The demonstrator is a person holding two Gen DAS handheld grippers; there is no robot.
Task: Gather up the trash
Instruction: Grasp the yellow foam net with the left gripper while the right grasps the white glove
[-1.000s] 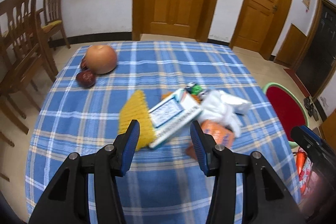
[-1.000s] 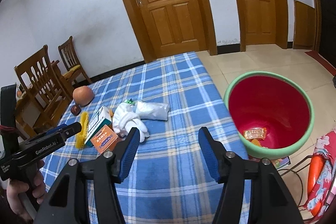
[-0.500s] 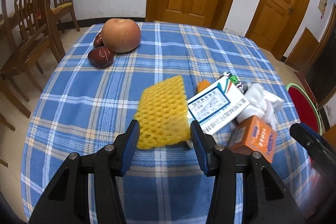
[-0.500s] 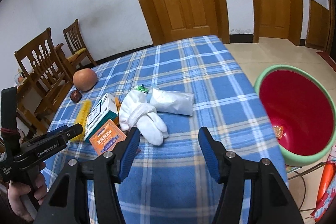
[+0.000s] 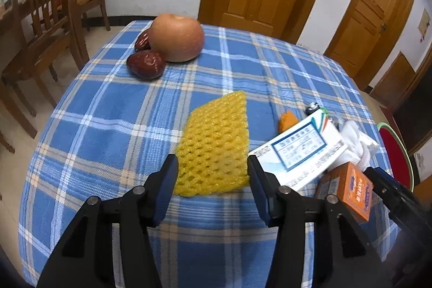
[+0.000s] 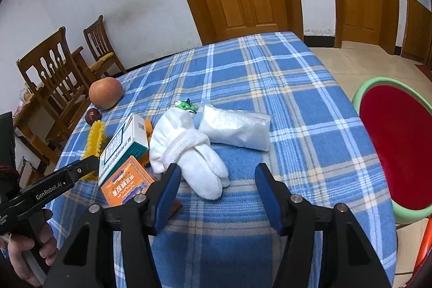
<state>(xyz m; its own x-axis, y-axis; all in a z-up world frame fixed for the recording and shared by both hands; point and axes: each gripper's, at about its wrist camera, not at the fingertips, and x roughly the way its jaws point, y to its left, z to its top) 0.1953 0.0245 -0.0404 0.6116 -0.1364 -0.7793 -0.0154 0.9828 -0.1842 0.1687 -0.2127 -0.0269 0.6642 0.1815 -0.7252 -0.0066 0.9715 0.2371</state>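
Low centre of the left wrist view: left gripper [image 5: 212, 177] spread wide and empty, jaws astride the near edge of the yellow foam fruit net [image 5: 214, 146], pads apparently not yet pressing on it. Net lying flat on the blue plaid tablecloth [image 5: 108, 131], centre of the frame, just left of the white and teal carton [image 5: 299, 150], with the orange box [image 5: 348, 190] further right and lower. Probably featherweight and springy, easily crushed flat, so no risk of breakage; likely to flop or slip out of a loose pinch, hence best taken by squeezing the near edge, jaws closing well in before lifting. Low centre of the right wrist view: right gripper [image 6: 216, 186] likewise parted and holding nothing, poised over bare cloth with the fingertips of the white glove [image 6: 186, 150] just above and left of the gap. Glove soft, limp and light, apt to drape and trail; knitted cuff band at mid-frame probably the firmest place to grip. Clear plastic bag [image 6: 236, 130] touching the glove on its right, thin and slick, likely to slide between pads unless bunched. Red basin with green rim [image 6: 361, 92] off the table at the right edge, presumably the place for the rubbish. Apple [image 5: 176, 38] and red dates [image 5: 145, 64] at upper left of the left view, well apart from the litter and probably not rubbish.
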